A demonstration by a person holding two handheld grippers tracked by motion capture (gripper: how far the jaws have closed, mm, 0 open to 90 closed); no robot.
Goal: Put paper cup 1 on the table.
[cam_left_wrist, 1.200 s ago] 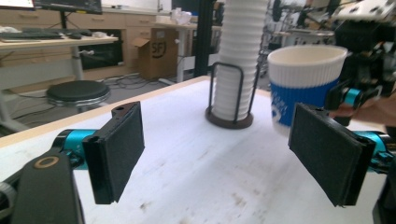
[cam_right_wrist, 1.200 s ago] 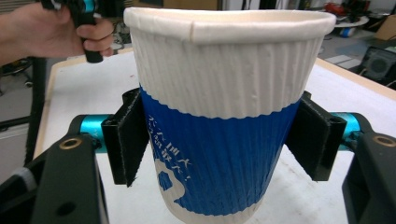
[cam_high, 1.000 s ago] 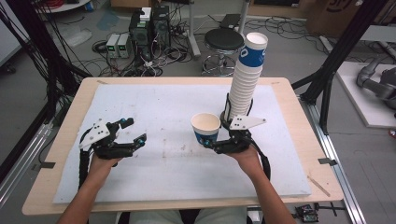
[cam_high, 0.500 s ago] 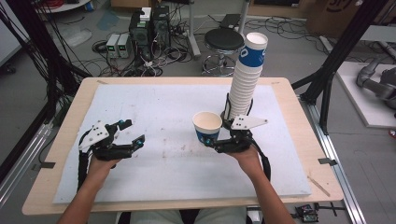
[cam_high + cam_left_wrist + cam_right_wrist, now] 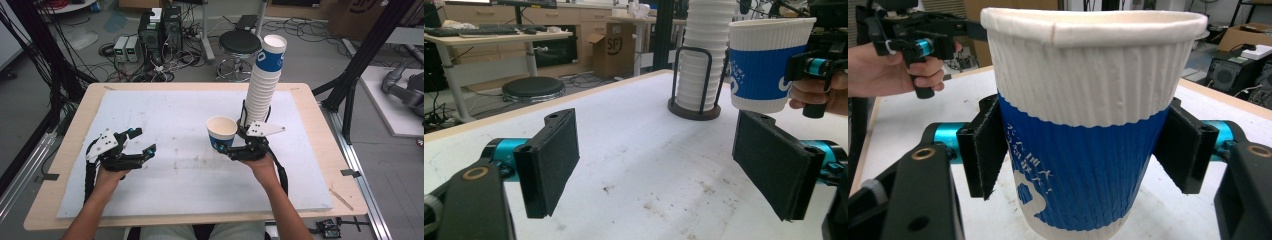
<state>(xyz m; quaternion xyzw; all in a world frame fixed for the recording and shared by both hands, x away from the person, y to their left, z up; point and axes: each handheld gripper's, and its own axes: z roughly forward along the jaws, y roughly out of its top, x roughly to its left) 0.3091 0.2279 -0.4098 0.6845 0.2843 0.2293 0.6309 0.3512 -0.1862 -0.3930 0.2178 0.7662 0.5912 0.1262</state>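
Observation:
A white paper cup with a blue band [image 5: 221,131] [image 5: 1083,125] [image 5: 766,62] is held upright just above the white board by my right gripper [image 5: 224,148] [image 5: 1083,155], whose black pads press on its two sides. Behind it a tall stack of the same cups [image 5: 265,82] [image 5: 706,50] stands in a black wire holder [image 5: 694,100]. My left gripper [image 5: 142,141] [image 5: 664,172] rests at the left of the board, its jaws wide open with nothing between them; the pads [image 5: 556,155] face the held cup.
The white board [image 5: 175,125] lies on a wooden table [image 5: 80,115]. Beyond the far edge are a round stool [image 5: 240,45], computer boxes and cables on the floor. Black frame posts stand at both sides.

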